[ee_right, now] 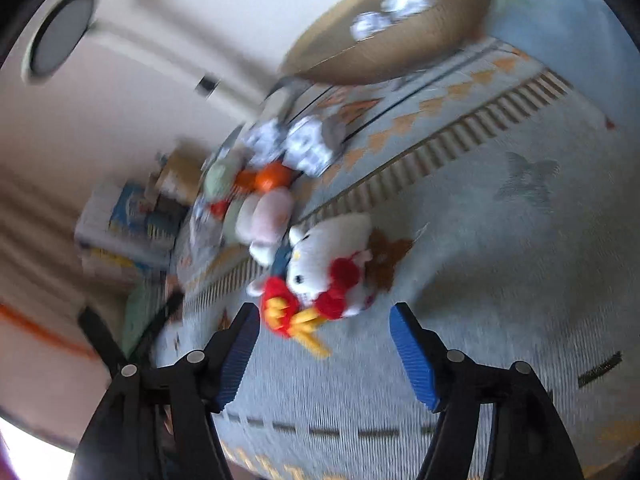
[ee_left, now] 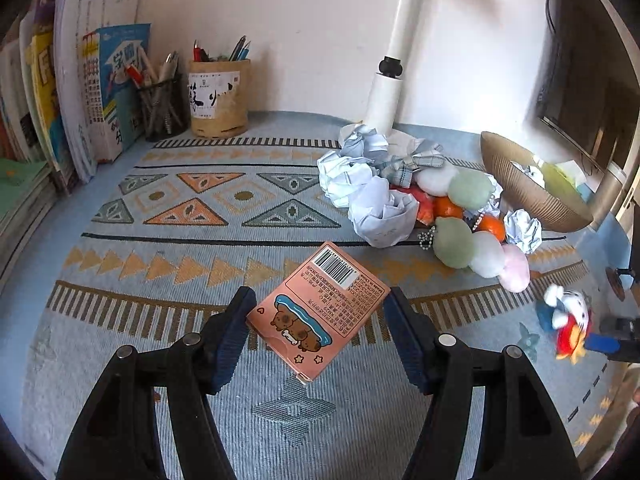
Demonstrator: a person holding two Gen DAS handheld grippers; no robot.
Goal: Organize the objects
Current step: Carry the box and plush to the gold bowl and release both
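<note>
Pink flat card box (ee_left: 318,312) between spread left tool (ee_left: 320,334); right tool (ee_right: 324,354) spread, fuzzy plush (ee_right: 328,268) ahead.

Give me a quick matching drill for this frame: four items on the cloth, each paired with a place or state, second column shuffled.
Things:
1. pink card box
2. plush cat toy
3. tan bowl
4. mesh pen cup

Places or states:
A. tipped up on its side, crumpled paper inside
B. beside the standing books
C. between the left gripper fingers, barcode side up
D. just ahead of the open right gripper, not held

Pairs: 1-C, 2-D, 3-A, 4-B
</note>
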